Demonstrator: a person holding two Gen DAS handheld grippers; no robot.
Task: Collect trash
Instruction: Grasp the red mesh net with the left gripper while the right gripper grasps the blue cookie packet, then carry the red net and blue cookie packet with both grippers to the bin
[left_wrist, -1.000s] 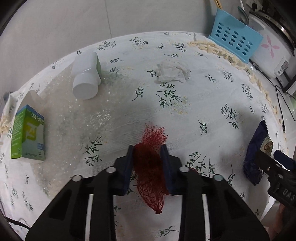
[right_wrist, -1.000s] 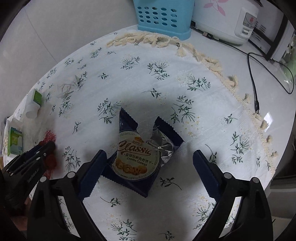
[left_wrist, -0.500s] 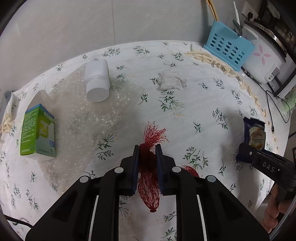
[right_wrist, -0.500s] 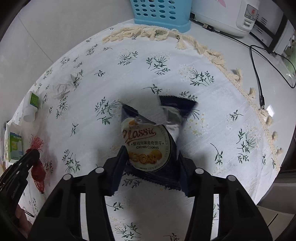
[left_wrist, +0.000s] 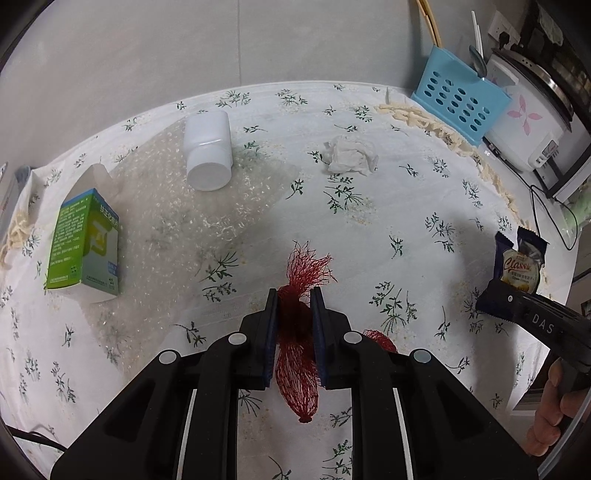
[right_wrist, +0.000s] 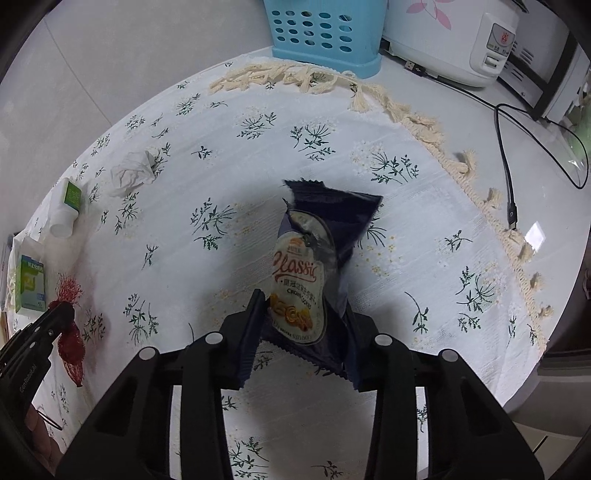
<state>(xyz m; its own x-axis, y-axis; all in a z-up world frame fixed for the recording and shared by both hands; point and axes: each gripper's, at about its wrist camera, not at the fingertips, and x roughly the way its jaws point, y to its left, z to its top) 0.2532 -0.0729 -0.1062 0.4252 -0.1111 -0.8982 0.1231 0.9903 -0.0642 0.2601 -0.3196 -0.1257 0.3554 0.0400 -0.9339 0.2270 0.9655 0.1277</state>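
Observation:
My left gripper (left_wrist: 293, 301) is shut on a red mesh net bag (left_wrist: 297, 354), which hangs above the flowered tablecloth (left_wrist: 388, 206). My right gripper (right_wrist: 304, 308) has its jaws closing on a dark blue cookie wrapper (right_wrist: 301, 284), and the pads squeeze and crumple it between them. The right wrist view also shows the net bag (right_wrist: 70, 339) and left gripper (right_wrist: 61, 314) at the far left. In the left wrist view, the cookie wrapper (left_wrist: 521, 264) stands up from the right gripper (left_wrist: 498, 302) at the right edge.
A crumpled white tissue (left_wrist: 349, 157), a white plastic bottle (left_wrist: 208, 155) on its side and a green box (left_wrist: 86, 245) lie on the cloth. A blue perforated basket (left_wrist: 460, 98) and a white rice cooker (left_wrist: 532, 118) stand at the back right. A black cable (right_wrist: 506, 155) runs beside the fringe.
The right gripper went from wide open around the flat cookie wrapper to squeezing it upright. The left gripper tightened on the net bag and rose away from the cloth.

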